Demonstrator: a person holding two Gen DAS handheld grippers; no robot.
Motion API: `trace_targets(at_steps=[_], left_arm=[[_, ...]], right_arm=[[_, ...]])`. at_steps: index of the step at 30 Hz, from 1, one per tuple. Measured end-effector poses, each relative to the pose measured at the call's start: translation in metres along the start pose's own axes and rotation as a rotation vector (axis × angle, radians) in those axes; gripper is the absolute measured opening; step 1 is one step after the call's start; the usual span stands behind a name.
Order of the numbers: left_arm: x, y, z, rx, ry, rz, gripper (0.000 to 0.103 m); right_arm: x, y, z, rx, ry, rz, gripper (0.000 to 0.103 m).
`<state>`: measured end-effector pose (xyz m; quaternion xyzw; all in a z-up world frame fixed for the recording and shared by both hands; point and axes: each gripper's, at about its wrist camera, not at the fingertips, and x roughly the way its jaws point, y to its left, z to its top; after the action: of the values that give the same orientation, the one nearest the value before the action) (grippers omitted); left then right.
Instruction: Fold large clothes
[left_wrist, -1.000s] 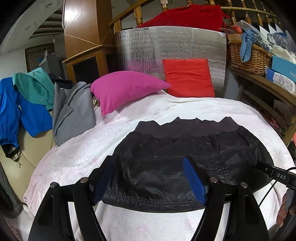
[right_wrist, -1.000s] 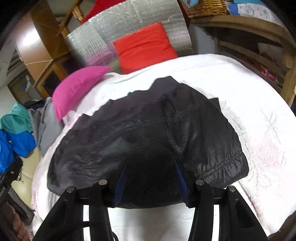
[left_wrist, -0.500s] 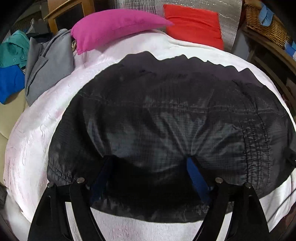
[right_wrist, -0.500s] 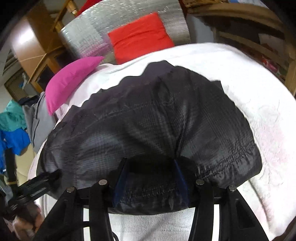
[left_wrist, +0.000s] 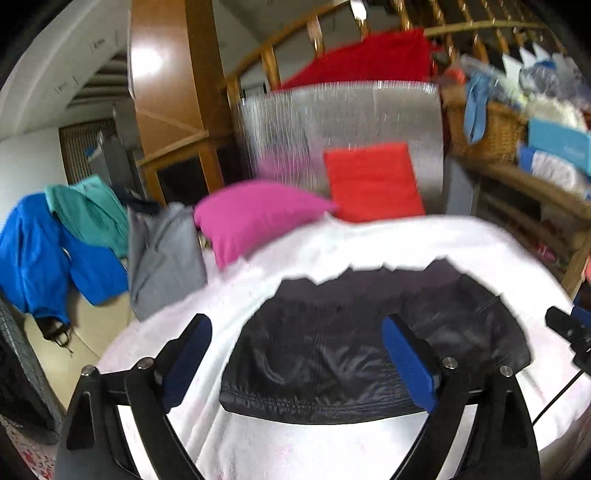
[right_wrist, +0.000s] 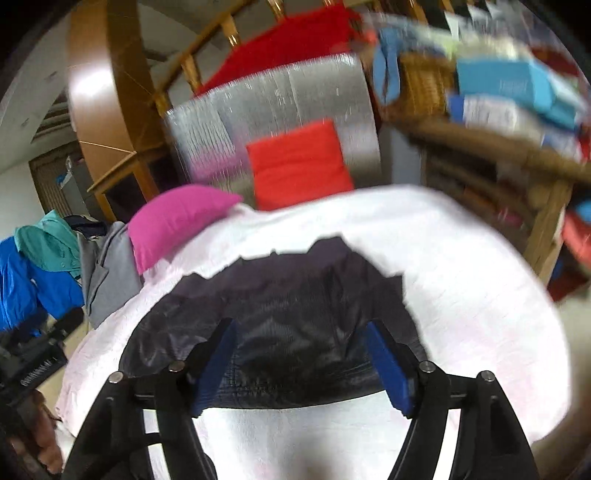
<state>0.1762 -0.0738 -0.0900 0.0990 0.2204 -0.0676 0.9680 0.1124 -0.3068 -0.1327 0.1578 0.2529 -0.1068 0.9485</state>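
Now the folded black shiny quilted garment (left_wrist: 373, 354) lies flat on the white textured bed cover (left_wrist: 406, 240), its dark ribbed band towards the pillows. Both tools hang above it with nothing between their blue-padded fingers. On the left gripper (left_wrist: 295, 365) the fingers (left_wrist: 406, 369) have just been spreading and stand very wide, released, clear of the cloth. The right gripper (right_wrist: 303, 369) has likewise just been opening; its fingers (right_wrist: 388, 369) are parted and grasp nothing. Beyond, a magenta pillow (left_wrist: 255, 218) leans beside a red square cushion (left_wrist: 373, 181).
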Motion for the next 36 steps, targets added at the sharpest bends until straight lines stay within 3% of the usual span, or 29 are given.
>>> trace_targets(at_steps=[9, 16, 24, 36], left_arm=[[-0.100, 0.013, 0.014, -0.055, -0.136, -0.010, 0.098], [-0.147, 0.023, 0.013, -0.069, -0.189, 0.021, 0.101], [-0.176, 0.035, 0.011, -0.088, -0.234, 0.058, 0.102], [-0.176, 0.041, 0.006, -0.094, -0.227, 0.054, 0.103]], right_arm=[[-0.109, 0.020, 0.003, -0.098, -0.130, -0.085, 0.084], [-0.152, 0.028, -0.006, -0.114, -0.138, -0.095, 0.085], [-0.169, 0.021, -0.009, -0.067, -0.158, -0.087, 0.086], [-0.166, 0.026, -0.010, -0.066, -0.145, -0.072, 0.086]])
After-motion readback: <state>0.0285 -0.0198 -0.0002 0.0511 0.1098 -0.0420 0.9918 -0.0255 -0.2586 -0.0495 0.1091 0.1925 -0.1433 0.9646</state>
